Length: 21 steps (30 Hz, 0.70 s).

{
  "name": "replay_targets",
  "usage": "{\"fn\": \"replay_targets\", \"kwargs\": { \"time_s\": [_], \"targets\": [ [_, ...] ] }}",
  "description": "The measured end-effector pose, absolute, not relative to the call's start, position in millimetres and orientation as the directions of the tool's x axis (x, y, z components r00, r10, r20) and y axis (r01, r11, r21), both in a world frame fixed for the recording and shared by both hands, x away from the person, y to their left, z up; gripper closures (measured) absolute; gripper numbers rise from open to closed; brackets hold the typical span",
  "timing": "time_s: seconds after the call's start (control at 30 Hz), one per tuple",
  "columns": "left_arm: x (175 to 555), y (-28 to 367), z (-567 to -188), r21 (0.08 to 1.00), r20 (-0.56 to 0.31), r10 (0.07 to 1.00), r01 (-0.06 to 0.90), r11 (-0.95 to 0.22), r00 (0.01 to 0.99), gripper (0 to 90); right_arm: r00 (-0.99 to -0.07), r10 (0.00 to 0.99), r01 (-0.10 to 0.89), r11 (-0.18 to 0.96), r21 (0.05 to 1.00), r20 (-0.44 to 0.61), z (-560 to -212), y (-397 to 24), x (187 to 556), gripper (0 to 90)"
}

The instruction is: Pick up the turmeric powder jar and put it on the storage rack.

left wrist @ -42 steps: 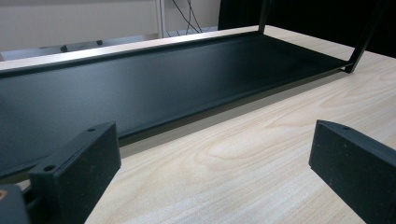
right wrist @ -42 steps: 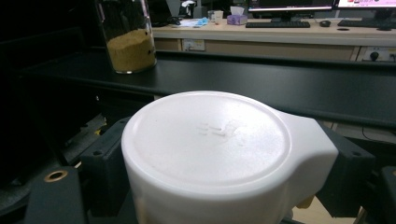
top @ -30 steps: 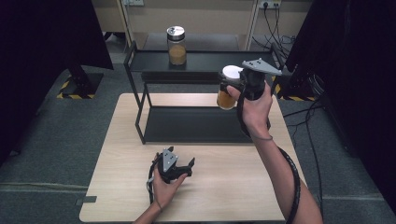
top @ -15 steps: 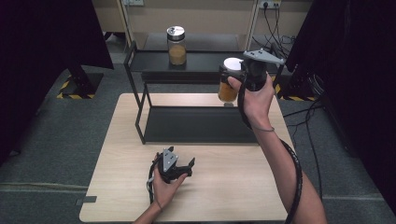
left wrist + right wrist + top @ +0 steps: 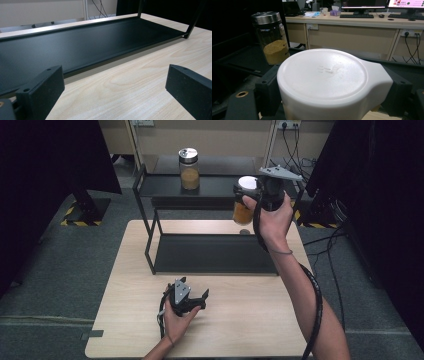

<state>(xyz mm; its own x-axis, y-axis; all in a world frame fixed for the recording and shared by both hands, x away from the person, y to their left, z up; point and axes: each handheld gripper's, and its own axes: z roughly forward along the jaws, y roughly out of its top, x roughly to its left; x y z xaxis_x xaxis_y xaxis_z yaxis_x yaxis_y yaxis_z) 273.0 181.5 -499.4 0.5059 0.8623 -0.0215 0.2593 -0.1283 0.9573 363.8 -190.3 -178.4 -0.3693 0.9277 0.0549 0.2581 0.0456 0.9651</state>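
White-lidded jar (image 5: 243,200) stood upright, pinched in my right jaws (image 5: 256,199); the top shelf (image 5: 215,187) lay at ten o'clock. Left jaws (image 5: 200,296) were spread.

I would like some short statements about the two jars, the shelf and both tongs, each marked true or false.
1. The right tongs grip the white-lidded jar. True.
2. The held jar stands on the table. False: it is held in the air beside the black shelf.
3. The metal-lidded jar stands on the shelf's upper level. True.
4. The left tongs hold a jar. False: they are open and empty, low over the table.
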Motion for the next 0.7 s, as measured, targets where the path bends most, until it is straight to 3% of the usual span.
{"fn": "replay_targets", "kwargs": {
  "time_s": [0.7],
  "targets": [
    [273.4,182.0,-498.6,0.956,-0.021,0.861,0.262,-0.132,0.509,1.3,-0.361,0.932,0.249,0.052,0.967,0.043,-158.3,-189.0,373.0,20.0]
  ]
}}
